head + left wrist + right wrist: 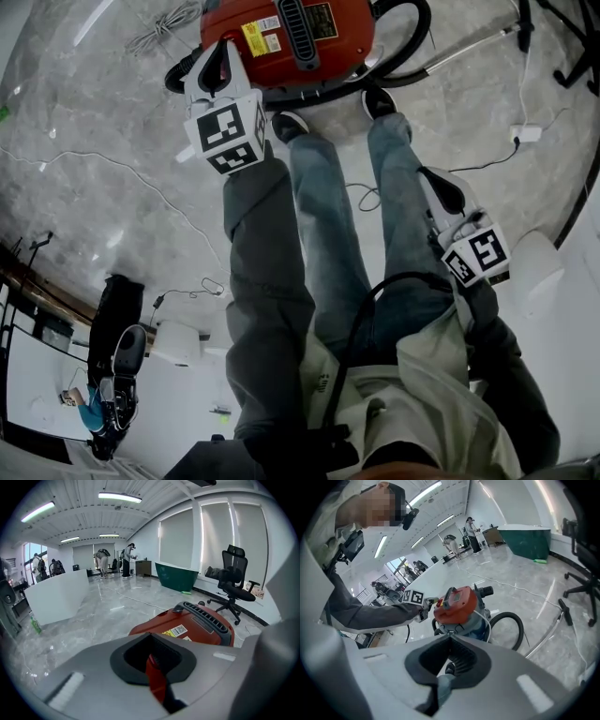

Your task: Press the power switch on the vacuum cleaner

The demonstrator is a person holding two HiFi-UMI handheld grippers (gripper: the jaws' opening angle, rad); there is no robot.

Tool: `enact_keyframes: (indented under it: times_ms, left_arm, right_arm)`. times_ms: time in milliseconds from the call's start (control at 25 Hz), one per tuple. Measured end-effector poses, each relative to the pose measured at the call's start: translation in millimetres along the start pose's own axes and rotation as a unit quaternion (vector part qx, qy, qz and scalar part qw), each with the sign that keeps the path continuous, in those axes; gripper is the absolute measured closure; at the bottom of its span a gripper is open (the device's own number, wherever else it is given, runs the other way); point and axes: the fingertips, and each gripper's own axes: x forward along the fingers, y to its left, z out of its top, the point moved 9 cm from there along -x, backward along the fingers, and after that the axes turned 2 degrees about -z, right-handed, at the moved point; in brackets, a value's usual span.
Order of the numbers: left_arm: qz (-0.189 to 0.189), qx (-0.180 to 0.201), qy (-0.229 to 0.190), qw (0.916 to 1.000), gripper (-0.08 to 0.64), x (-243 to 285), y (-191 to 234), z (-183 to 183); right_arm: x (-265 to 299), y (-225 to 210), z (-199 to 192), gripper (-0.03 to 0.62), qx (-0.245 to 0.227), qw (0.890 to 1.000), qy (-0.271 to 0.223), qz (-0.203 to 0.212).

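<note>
The red-topped vacuum cleaner [300, 37] stands on the grey floor just beyond the person's shoes. It also shows in the left gripper view [197, 623] and the right gripper view [457, 604]. My left gripper [218, 52] is stretched out to the left rim of the red top, jaws shut and tips at or touching the housing. In the left gripper view [151, 634] the red lid shows just past the shut jaws. The switch itself I cannot make out. My right gripper [434, 178] hangs shut and holding nothing beside the right leg, pointing at the vacuum [451, 637].
The black hose [412, 37] loops at the vacuum's right, and a metal wand [469, 47] lies on the floor. Cables [112, 169] and a white plug adapter [525, 133] lie around. An office chair [236, 581], a green tub [176, 576] and a white counter [58, 599] stand further off.
</note>
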Motion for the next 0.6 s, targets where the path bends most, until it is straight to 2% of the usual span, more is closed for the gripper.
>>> enact_keyframes:
  times_ms: [80,160,280,360,440,600]
  left_arm:
    - [-0.001,0.004,0.001,1.0000,0.557,2,1,2]
    - [-0.002,0.000,0.000,1.0000,0.557,4,1,3]
    - [0.000,-0.008,-0.008,0.9999,0.557,4,0,2]
    - [0.003,-0.003,-0.004,1.0000,0.557,4,0,2]
    - [0.005,0.006,0.005,1.0000,0.557,5,-1,4]
    - [0.005,0.011,0.008,0.9999,0.557,5,-1,4]
  right_arm:
    - [2,-1,6,0.591,-0.015,1.000,-0.012,-0.006]
    - [9,-1,17,0.591,-0.065,0.997,-0.030,-0.019]
    - [33,-1,39,0.591,-0.188,0.981,-0.026,-0.044]
    - [58,0,59,0.591,-0.244,0.968,-0.021,-0.046]
    - [88,5,81,0.591,-0.264,0.963,-0.031,-0.038]
    - [139,22,112,0.591,-0.272,0.960,-0.069,0.000]
